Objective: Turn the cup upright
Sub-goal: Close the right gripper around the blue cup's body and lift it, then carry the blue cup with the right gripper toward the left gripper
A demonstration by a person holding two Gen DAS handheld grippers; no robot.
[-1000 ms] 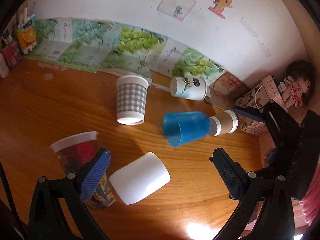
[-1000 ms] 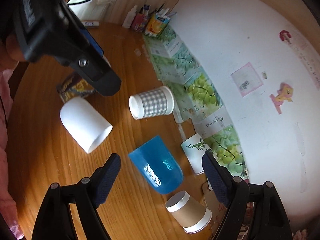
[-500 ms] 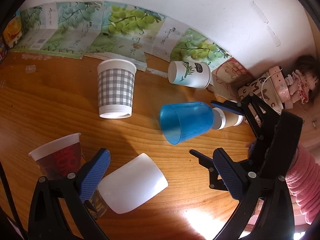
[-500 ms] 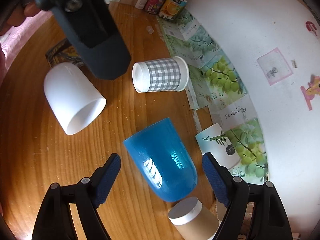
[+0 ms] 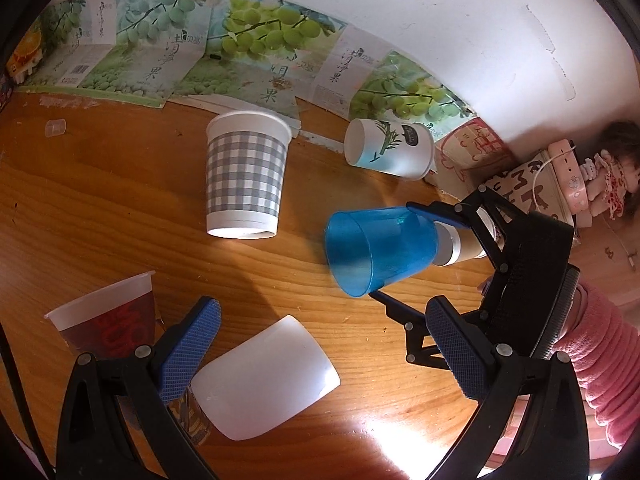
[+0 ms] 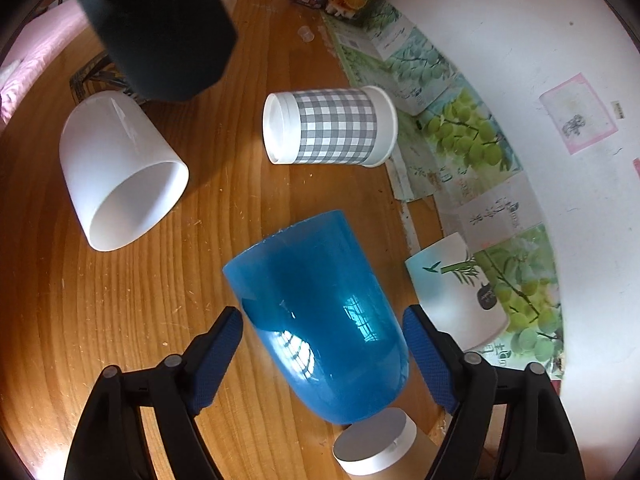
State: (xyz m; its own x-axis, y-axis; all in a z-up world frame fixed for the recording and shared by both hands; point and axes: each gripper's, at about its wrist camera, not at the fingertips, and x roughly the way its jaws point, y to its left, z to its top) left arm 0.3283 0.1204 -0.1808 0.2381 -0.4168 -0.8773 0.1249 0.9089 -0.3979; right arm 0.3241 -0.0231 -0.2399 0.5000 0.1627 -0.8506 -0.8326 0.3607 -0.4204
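- Left wrist view: your left gripper (image 5: pixel 320 350) hangs wide open and empty over the desk (image 5: pixel 100 216), above the white cup (image 5: pixel 266 376) lying on its side. Your right gripper (image 5: pixel 412 254) reaches in around the base end of the blue cup (image 5: pixel 380 254), which lies on its side.
- Right wrist view: your right gripper (image 6: pixel 322 360) stands open, a pad on each side of the blue cup (image 6: pixel 320 312); you cannot tell whether the pads touch it. The checked cup (image 6: pixel 332 126) lies beyond.

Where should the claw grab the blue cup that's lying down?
Grab the blue cup across its round sides near the closed end, coming from behind its base. It lies on its side with the open right claw already straddling it, mouth pointing away, so tipping it upright should be easy.
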